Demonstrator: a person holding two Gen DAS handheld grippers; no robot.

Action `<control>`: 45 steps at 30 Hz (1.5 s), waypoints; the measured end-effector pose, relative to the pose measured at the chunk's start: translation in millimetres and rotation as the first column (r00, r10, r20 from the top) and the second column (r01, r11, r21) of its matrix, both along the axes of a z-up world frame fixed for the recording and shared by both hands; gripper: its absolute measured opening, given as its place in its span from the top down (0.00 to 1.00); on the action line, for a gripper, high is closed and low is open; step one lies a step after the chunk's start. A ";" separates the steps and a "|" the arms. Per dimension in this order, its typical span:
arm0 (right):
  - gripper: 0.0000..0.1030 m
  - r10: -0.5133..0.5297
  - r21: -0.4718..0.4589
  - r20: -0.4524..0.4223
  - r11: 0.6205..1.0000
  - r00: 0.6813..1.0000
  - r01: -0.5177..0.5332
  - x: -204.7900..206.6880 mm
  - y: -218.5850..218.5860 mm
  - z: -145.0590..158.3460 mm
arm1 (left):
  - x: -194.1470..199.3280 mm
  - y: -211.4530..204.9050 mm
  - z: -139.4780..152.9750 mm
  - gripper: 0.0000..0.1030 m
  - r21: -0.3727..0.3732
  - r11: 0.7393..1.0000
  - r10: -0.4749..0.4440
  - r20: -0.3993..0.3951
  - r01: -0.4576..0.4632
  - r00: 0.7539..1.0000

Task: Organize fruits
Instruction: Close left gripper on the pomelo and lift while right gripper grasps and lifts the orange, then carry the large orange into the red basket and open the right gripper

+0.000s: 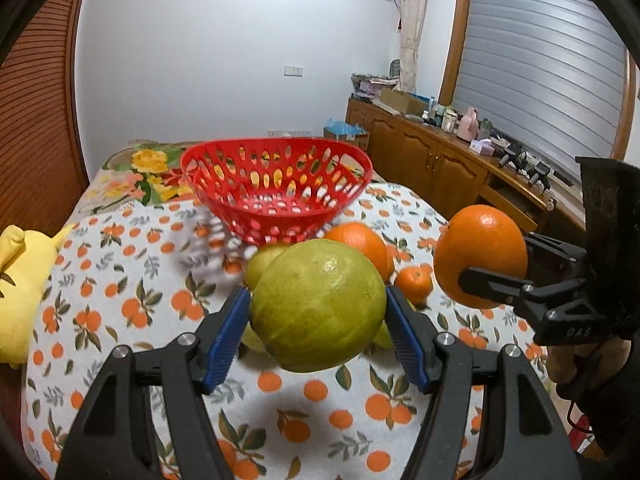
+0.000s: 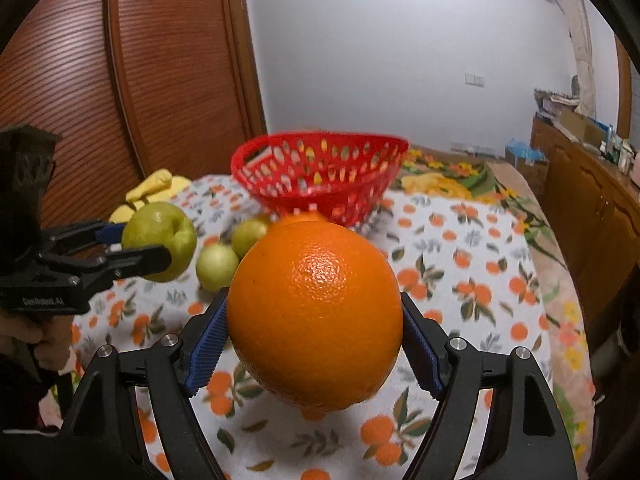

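My left gripper (image 1: 318, 312) is shut on a large green fruit (image 1: 320, 304) and holds it above the cloth; it also shows in the right wrist view (image 2: 160, 240). My right gripper (image 2: 316, 332) is shut on a big orange (image 2: 316, 312), which also shows in the left wrist view (image 1: 480, 254). An empty red perforated basket (image 1: 276, 188) stands behind, also in the right wrist view (image 2: 320, 172). On the cloth lie an orange (image 1: 360, 240), a small tangerine (image 1: 414, 282) and two green fruits (image 2: 218, 266) (image 2: 248, 236).
The table has an orange-print cloth (image 1: 120, 280). A yellow plush toy (image 1: 20, 280) lies at its left edge. A wooden sideboard (image 1: 440, 160) with clutter runs along the right. A wooden door (image 2: 120, 80) stands behind on the left.
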State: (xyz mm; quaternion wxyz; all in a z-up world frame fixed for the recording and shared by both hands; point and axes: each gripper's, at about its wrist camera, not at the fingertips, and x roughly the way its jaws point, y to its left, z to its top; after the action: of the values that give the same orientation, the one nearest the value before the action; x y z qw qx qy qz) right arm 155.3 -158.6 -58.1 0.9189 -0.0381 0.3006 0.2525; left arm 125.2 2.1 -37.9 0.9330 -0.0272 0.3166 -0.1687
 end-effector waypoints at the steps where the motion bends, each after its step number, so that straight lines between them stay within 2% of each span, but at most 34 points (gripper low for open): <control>1: 0.22 0.003 0.010 0.010 1.000 1.000 -0.003 3.1 0.3 5.0 | 1.6 0.4 2.2 0.35 0.000 1.000 0.001 0.004 -0.001 1.000; 12: 0.22 0.020 0.031 0.074 0.999 0.997 -0.022 28.7 14.8 41.3 | 23.8 7.5 17.7 0.34 0.018 1.000 0.021 0.033 -0.021 0.999; 21: 0.22 0.052 0.001 0.085 0.999 0.995 -0.053 61.0 35.0 52.1 | 42.6 21.6 20.4 0.35 0.032 0.998 0.052 0.043 -0.053 0.998; 24: 0.22 0.057 -0.022 0.067 0.998 0.996 -0.056 78.4 43.6 50.7 | 49.7 26.7 19.0 0.35 0.051 0.996 0.072 0.050 -0.074 0.996; 34: 0.22 0.064 -0.075 0.016 0.995 0.998 -0.063 122.1 62.2 41.1 | 68.7 41.4 22.4 0.34 0.041 0.996 0.080 0.047 -0.082 0.996; 45: 0.22 0.106 -0.209 -0.063 0.971 0.992 -0.117 160.3 86.5 16.3 | 90.3 51.8 23.4 0.34 0.047 0.995 0.090 0.037 -0.092 0.995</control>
State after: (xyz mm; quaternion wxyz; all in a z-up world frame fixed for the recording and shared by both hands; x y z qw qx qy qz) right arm 315.6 -72.1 -41.8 0.8860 -0.1461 0.3466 0.2711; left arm 215.5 54.0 -14.5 0.9455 -0.0159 0.3027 -0.1186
